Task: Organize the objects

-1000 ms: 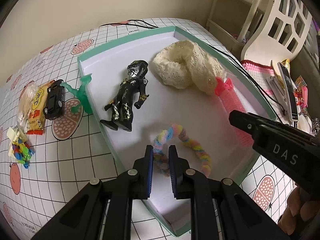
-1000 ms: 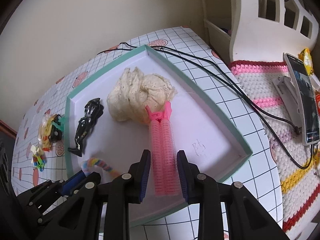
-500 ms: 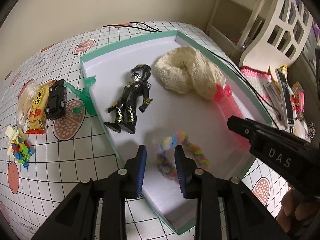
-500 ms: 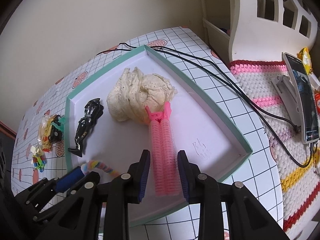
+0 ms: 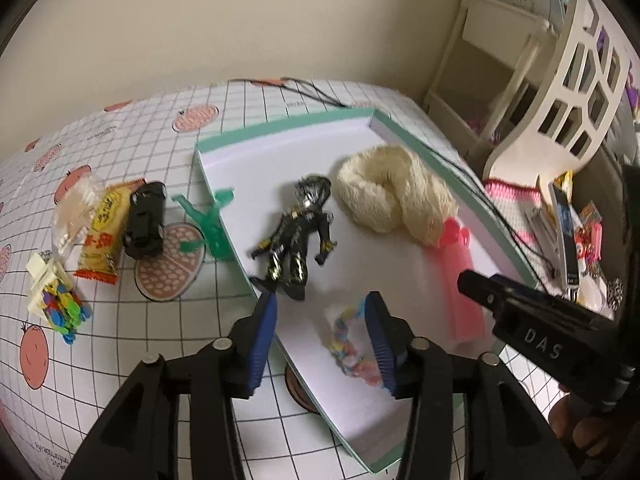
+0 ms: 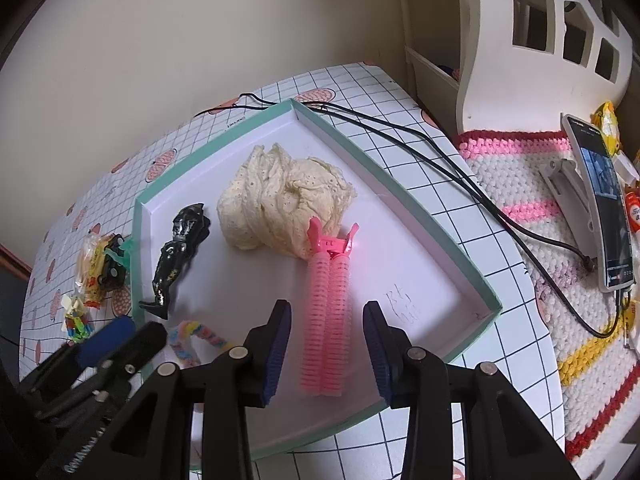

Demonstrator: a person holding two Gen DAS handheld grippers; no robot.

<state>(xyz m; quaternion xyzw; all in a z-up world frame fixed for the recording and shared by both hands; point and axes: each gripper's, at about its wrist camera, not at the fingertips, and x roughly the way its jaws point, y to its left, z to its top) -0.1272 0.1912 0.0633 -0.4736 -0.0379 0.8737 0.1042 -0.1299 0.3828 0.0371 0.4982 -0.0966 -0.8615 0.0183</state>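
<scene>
- Left tool [image 5: 320, 312] is hanging wide open and empty at the lower centre of its frame, its blue pads either side of the pastel fuzzy loop [image 5: 352, 350], which is lying free on the white floor of the green-rimmed tray [image 5: 280, 126].
- Right tool [image 6: 326, 322] is likewise spreading wide and gripping nothing, straddling the pink hair roller clip [image 6: 328, 320] at lower centre of its view.
- Judging by looks, the loop is handling as something light, soft and floppy; pinching one strand across its width would likely hold better than scooping.
- The roller clip is looking light and springy with a ridged body; the hard pink clip end [image 6: 332, 242] is probably the firmer place to take hold.
- Further out in the tray, the black action figure [image 5: 298, 240] is lying at centre and the cream lace cloth [image 5: 396, 196] at upper right.
- Outside the tray at the left, a green plastic piece [image 5: 208, 220], black toy car [image 5: 146, 220], yellow snack packet [image 5: 102, 236] and a small bag of coloured bits [image 5: 60, 304] are sitting on the checked surface [image 5: 120, 360].
- Compared with a second ago, the left tool has let go of the loop and opened fully; the right tool has also widened around the roller clip.
</scene>
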